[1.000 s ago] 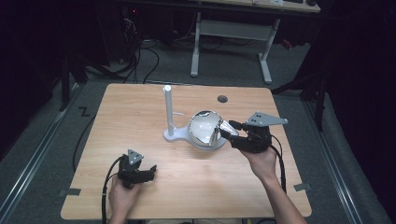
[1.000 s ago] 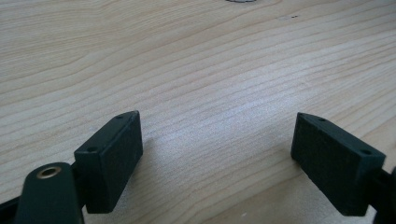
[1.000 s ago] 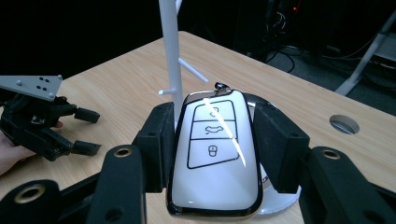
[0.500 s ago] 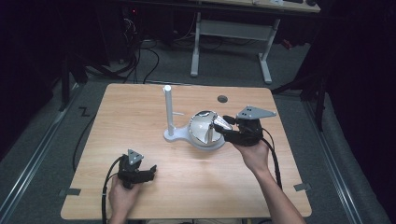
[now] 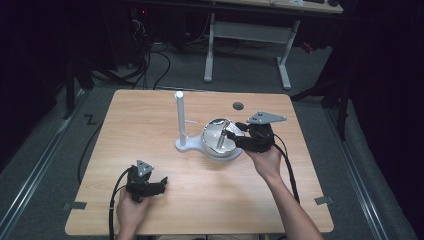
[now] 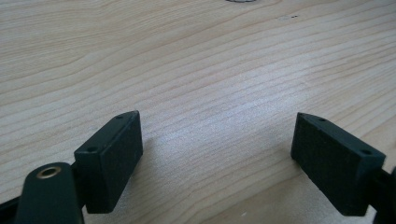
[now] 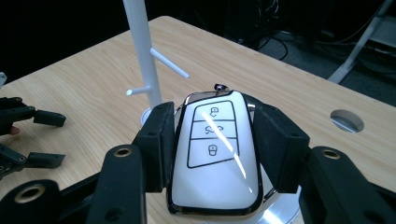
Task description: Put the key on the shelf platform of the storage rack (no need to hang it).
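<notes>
A white car key fob (image 7: pixel 215 154) with a chrome rim and three button outlines sits between my right gripper's (image 7: pixel 215 140) jaws, which are shut on its two long sides. In the high view my right gripper (image 5: pixel 234 133) holds it over the round silvery dish (image 5: pixel 216 152) at the foot of a white stand (image 5: pixel 179 118). The stand (image 7: pixel 142 56) has two short side pegs and rises just beyond the fob. My left gripper (image 5: pixel 158 184) rests low on the table near the front left edge, open, with only bare wood between its jaws (image 6: pixel 217 154).
The wooden table (image 5: pixel 150 125) has a round cable hole (image 5: pixel 238 105) at the back, right of the stand. A white-legged desk (image 5: pixel 245 30) and cables lie on the dark floor beyond the table's far edge.
My right gripper has moved left and slightly away from the person, bringing the key fob over the dish. The left gripper has stayed put.
</notes>
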### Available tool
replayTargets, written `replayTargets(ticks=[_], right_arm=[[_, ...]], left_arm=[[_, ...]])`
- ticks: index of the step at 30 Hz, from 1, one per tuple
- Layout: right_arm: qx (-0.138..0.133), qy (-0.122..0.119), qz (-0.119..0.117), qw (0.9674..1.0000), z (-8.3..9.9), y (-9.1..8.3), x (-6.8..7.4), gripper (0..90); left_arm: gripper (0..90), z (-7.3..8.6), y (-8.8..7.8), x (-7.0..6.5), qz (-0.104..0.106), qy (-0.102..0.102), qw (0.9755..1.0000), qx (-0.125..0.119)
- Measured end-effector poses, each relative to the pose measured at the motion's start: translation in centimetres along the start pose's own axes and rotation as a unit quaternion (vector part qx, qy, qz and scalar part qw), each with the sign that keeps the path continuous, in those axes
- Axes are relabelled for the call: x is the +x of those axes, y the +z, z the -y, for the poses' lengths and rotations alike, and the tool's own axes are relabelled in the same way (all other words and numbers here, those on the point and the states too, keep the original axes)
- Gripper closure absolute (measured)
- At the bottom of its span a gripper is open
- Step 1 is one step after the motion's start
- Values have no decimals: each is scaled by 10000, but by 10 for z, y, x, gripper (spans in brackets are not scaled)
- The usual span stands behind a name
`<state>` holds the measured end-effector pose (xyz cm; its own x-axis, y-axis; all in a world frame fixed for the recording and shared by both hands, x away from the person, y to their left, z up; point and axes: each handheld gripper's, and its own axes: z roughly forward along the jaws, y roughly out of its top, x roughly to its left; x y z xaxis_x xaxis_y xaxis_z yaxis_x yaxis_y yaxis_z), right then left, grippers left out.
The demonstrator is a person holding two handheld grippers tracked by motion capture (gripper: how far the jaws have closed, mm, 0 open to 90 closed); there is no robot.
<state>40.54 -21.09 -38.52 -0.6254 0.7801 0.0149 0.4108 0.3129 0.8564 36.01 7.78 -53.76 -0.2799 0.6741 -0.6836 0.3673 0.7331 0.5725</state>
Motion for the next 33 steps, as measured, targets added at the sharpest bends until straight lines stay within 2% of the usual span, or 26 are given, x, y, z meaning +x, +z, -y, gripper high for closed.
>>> replayTargets(ticks=[21,33], right_arm=[[129,94,-147,9998,9,20,2,508],[246,106,-86,9996,12,30,1,506]], left_arm=[[169,0,0,0,0,0,10000,0],[169,0,0,0,-1,1,10000,0]])
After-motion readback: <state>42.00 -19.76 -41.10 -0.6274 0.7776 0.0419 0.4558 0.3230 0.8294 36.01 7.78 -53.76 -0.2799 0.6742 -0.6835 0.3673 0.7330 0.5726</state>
